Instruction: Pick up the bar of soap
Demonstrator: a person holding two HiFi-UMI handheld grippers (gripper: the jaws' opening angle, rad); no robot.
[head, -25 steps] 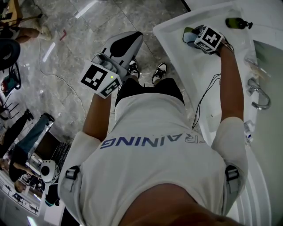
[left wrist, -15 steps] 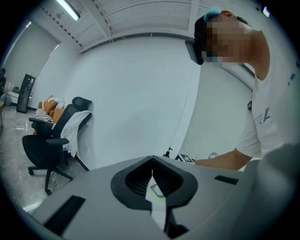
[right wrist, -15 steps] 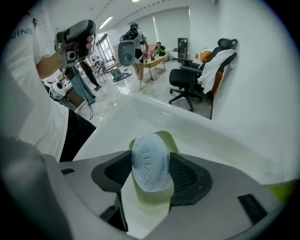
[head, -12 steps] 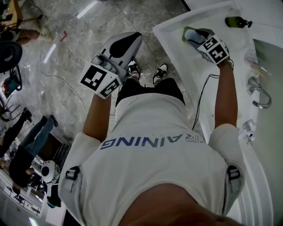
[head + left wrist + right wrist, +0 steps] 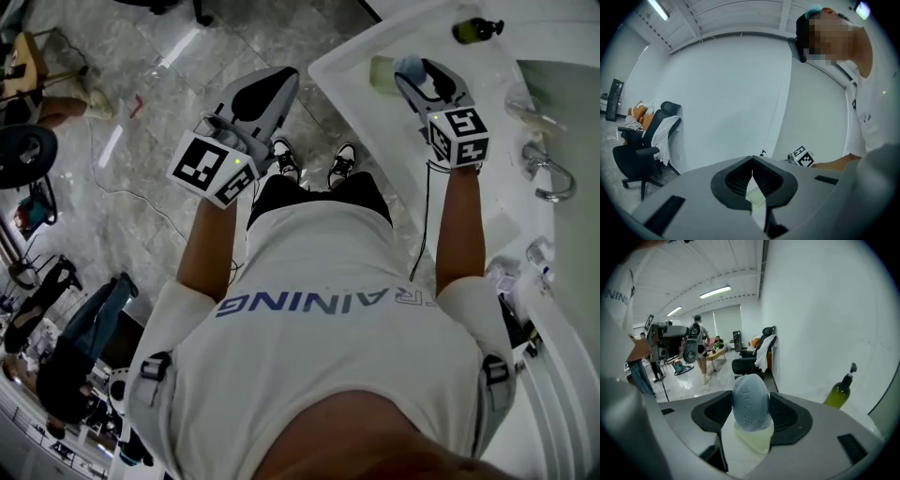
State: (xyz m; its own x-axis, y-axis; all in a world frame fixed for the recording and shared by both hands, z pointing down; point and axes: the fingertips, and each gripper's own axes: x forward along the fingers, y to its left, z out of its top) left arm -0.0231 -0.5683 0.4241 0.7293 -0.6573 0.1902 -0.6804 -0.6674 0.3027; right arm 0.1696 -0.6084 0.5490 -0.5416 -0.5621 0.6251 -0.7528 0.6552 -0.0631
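Observation:
The blue-grey oval bar of soap [image 5: 751, 402] stands upright between the jaws of my right gripper [image 5: 751, 397], which is shut on it. In the head view the soap [image 5: 409, 66] shows at the tip of the right gripper [image 5: 419, 75], just right of a pale green soap dish [image 5: 382, 73] on the white counter [image 5: 394, 159]. From the right gripper view the dish [image 5: 754, 439] lies below the soap. My left gripper [image 5: 269, 92] hangs over the floor, its jaws shut and empty [image 5: 752, 174].
A green pump bottle [image 5: 476, 30] stands at the counter's far end, also visible as the bottle [image 5: 840, 391] by the wall. A chrome faucet [image 5: 548, 178] and sink lie to the right. Office chairs [image 5: 752, 359] and people stand on the marble floor [image 5: 122, 216].
The right gripper closed on the soap at the dish and now holds it just off the dish's right side. The left gripper has stayed put.

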